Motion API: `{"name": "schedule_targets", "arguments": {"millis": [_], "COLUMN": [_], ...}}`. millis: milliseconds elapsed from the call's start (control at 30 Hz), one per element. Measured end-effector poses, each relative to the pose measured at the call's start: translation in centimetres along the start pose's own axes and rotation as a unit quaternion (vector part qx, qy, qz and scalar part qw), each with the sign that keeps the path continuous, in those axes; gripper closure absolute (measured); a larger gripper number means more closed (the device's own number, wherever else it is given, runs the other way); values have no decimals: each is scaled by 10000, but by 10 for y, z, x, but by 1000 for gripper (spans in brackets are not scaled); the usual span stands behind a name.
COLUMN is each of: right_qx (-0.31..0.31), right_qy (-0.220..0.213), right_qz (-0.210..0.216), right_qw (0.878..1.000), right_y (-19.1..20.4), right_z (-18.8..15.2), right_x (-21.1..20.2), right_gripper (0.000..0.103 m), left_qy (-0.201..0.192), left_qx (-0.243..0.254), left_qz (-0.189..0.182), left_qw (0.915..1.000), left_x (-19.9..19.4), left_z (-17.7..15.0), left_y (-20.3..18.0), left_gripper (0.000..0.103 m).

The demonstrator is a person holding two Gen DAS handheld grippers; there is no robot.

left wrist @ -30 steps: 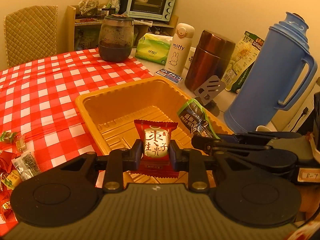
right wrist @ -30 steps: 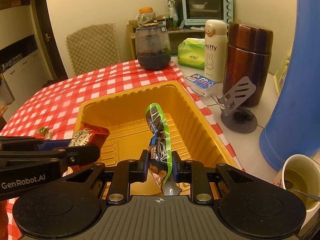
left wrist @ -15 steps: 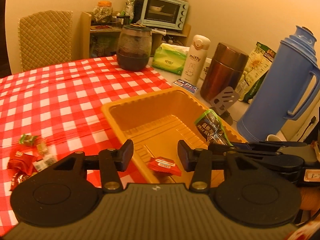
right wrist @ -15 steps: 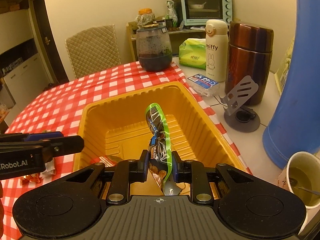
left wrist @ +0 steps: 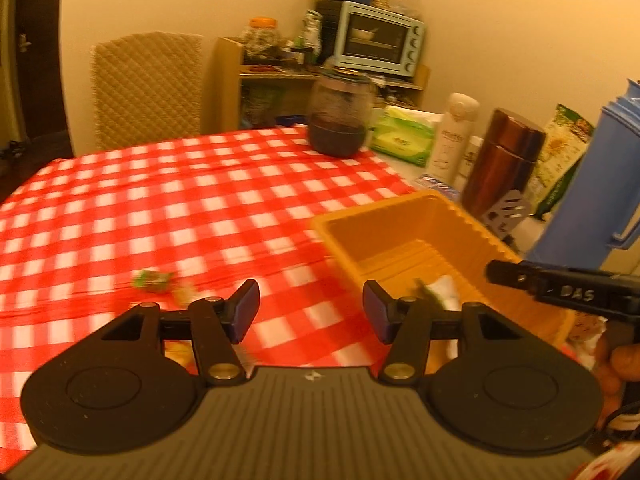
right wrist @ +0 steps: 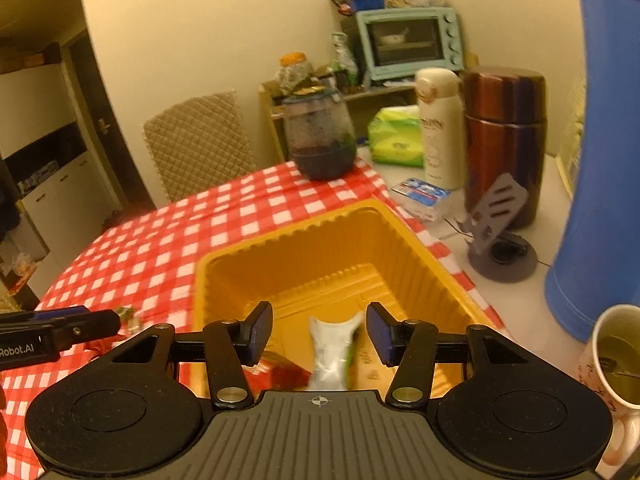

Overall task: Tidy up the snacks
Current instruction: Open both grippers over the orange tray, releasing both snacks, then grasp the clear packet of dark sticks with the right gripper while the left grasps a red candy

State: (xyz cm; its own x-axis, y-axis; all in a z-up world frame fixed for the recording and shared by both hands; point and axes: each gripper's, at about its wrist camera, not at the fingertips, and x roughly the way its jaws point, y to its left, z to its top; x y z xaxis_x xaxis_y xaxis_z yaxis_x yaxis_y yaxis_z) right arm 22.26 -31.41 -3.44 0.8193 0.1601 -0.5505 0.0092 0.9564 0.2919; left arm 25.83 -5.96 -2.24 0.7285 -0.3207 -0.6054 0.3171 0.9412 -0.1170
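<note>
A yellow tray (right wrist: 328, 228) sits on the red checked cloth; it also shows in the left wrist view (left wrist: 400, 208). My right gripper (right wrist: 319, 332) is open above the tray's near end. A green and silver snack packet (right wrist: 332, 354) is blurred between its fingers, inside the tray, beside a red snack packet (right wrist: 276, 372). The same green packet shows in the left wrist view (left wrist: 438, 296). My left gripper (left wrist: 310, 312) is open and empty over the cloth, left of the tray. Loose candies (left wrist: 154, 278) lie on the cloth ahead of it.
A dark glass jar (right wrist: 320, 136), green tissue pack (right wrist: 394, 136), white bottle (right wrist: 438, 124), brown flask (right wrist: 504, 136), phone stand (right wrist: 500, 216) and blue thermos (right wrist: 600, 140) stand behind and right of the tray. A cup of tea (right wrist: 616, 360) stands at the right.
My left gripper let the red packet fall into the tray, then swung left over the cloth. My right gripper has opened and the green packet has dropped into the tray.
</note>
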Motion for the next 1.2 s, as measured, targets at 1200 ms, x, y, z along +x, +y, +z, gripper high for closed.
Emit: {"name": "schedule_targets", "arguments": {"millis": [1200], "right_qx": [-1778], "right_qy": [711], "right_qz": [1166], "right_qw": [9745], "right_y": [158], "right_z": [-37], "right_x": [75], "right_gripper": [51], "left_qy": [1148], "left_qx": [925], "left_qz": [477], "left_qw": [9879], "left_x": [8], "left_z": [-65], "left_y": [98], "left_gripper": [48]}}
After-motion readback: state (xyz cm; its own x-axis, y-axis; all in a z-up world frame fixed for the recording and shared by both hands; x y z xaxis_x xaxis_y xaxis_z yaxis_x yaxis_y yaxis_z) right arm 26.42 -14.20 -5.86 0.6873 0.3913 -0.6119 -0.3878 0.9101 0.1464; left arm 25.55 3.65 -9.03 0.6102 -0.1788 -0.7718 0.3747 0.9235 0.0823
